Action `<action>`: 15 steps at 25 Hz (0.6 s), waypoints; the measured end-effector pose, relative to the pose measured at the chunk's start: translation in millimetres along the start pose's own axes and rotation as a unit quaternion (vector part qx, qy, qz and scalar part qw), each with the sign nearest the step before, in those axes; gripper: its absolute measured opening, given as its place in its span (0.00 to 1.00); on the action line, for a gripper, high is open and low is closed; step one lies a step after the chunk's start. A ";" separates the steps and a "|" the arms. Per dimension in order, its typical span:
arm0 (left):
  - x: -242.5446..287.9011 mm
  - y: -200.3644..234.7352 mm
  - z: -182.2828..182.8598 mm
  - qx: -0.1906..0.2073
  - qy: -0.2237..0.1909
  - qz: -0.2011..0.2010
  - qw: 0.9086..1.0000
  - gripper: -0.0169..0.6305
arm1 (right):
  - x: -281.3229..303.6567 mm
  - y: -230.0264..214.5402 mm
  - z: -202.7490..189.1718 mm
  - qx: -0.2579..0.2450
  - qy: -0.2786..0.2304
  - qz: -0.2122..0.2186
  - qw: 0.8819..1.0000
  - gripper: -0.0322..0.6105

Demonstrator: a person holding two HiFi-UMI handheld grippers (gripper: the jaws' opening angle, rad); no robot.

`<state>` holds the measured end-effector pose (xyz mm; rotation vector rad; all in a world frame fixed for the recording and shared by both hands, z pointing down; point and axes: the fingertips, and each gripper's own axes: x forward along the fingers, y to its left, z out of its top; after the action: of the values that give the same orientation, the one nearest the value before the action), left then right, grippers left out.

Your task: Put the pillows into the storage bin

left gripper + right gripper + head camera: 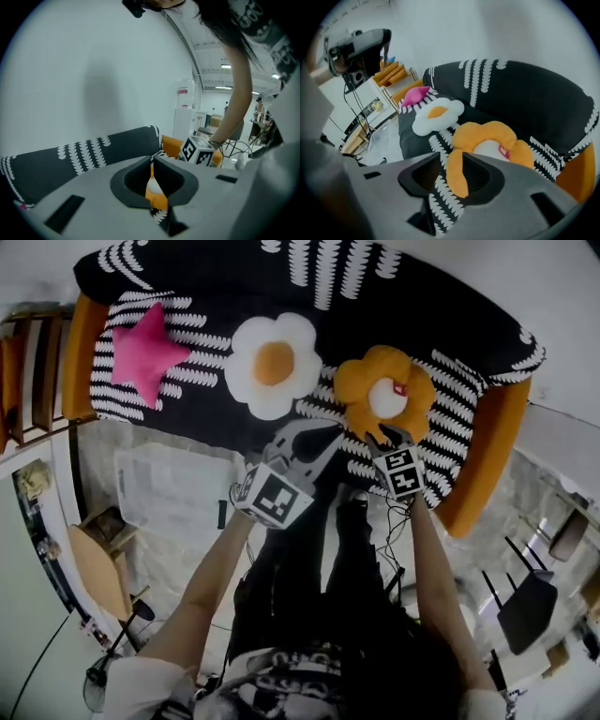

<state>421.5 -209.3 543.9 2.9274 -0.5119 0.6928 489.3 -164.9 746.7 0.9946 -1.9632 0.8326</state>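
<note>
Three pillows lie on the black-and-white sofa [216, 287]: a pink star [145, 352] at the left, a fried-egg pillow [274, 362] in the middle, and an orange flower pillow [384, 390] with a white centre at the right. My right gripper [386, 435] points down at the flower pillow [490, 143]. Its jaws [457, 161] stand apart with one orange petal lying between them and a gap beside it. My left gripper [319, 439] hovers just below the egg pillow, shut [152, 161] and holding nothing. A pale translucent bin [173, 488] sits on the floor, left of that gripper.
The sofa has orange arms [492, 456] at both ends. A wooden shelf [28, 371] stands at the far left and a small wooden stool [98, 568] is on the floor below it. Black chairs [530, 601] are at the right. Cables hang by my legs.
</note>
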 end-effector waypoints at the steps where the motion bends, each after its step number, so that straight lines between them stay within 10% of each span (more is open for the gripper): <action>1: 7.2 3.0 -8.5 0.001 0.002 -0.004 1.000 0.05 | 14.4 -3.0 -5.9 -0.007 0.016 0.002 1.000 0.29; 10: 37.0 22.2 -84.9 -0.038 0.036 -0.011 0.999 0.05 | 103.4 -23.0 -70.4 -0.064 0.140 0.002 0.988 0.38; 15: 31.2 23.4 -102.0 -0.041 0.053 -0.023 0.997 0.05 | 114.4 -22.9 -73.9 -0.082 0.176 -0.003 0.981 0.27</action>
<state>396.9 -224.1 649.3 2.7996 -0.4486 0.7970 487.9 -156.6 884.5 0.7023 -1.6915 0.7702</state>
